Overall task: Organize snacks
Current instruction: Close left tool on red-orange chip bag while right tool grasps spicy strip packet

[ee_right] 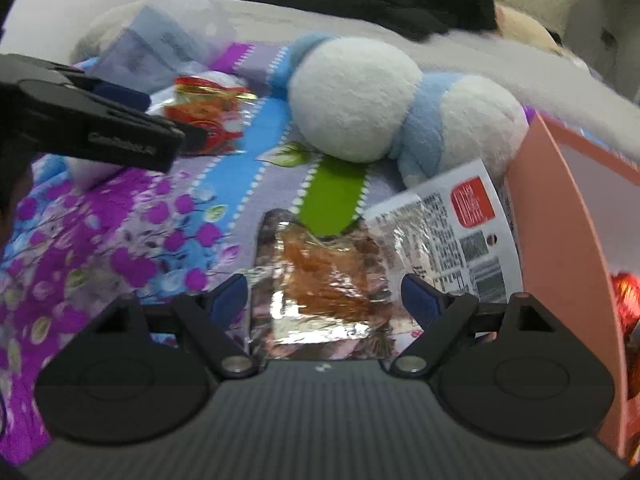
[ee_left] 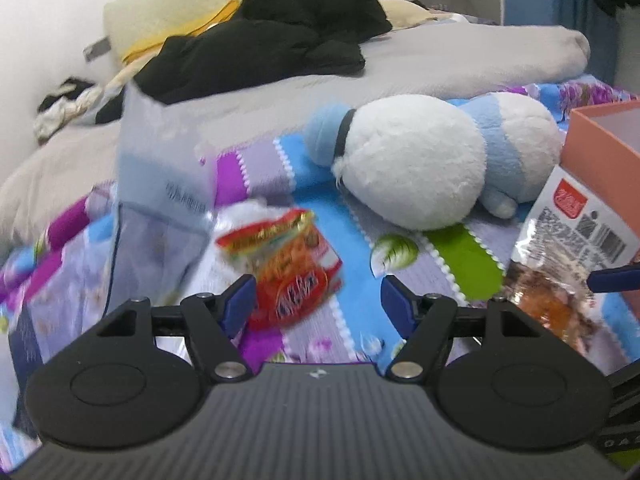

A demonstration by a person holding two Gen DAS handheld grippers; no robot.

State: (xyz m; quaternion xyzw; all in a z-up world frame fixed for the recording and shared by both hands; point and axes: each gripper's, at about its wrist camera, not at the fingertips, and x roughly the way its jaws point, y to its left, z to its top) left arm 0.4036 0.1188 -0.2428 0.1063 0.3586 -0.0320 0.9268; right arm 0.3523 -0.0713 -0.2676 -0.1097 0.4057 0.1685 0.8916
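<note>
A red and orange snack packet (ee_left: 288, 268) lies on the patterned bedspread just beyond my left gripper (ee_left: 318, 300), whose jaws stand wide open; it also shows in the right wrist view (ee_right: 208, 112). A clear foil packet of brown dried snack with a white label (ee_right: 332, 276) lies between the open jaws of my right gripper (ee_right: 326, 296); it shows at the right in the left wrist view (ee_left: 560, 264). An open salmon-pink box (ee_right: 568, 240) stands right of it, with something red inside.
A white and blue plush toy (ee_left: 432, 160) lies across the bedspread behind both packets. A pale blue translucent bag (ee_left: 164, 184) stands at the left. Black clothes (ee_left: 280, 40) and a grey duvet lie farther back. The left gripper's body (ee_right: 92, 128) crosses the right view's left side.
</note>
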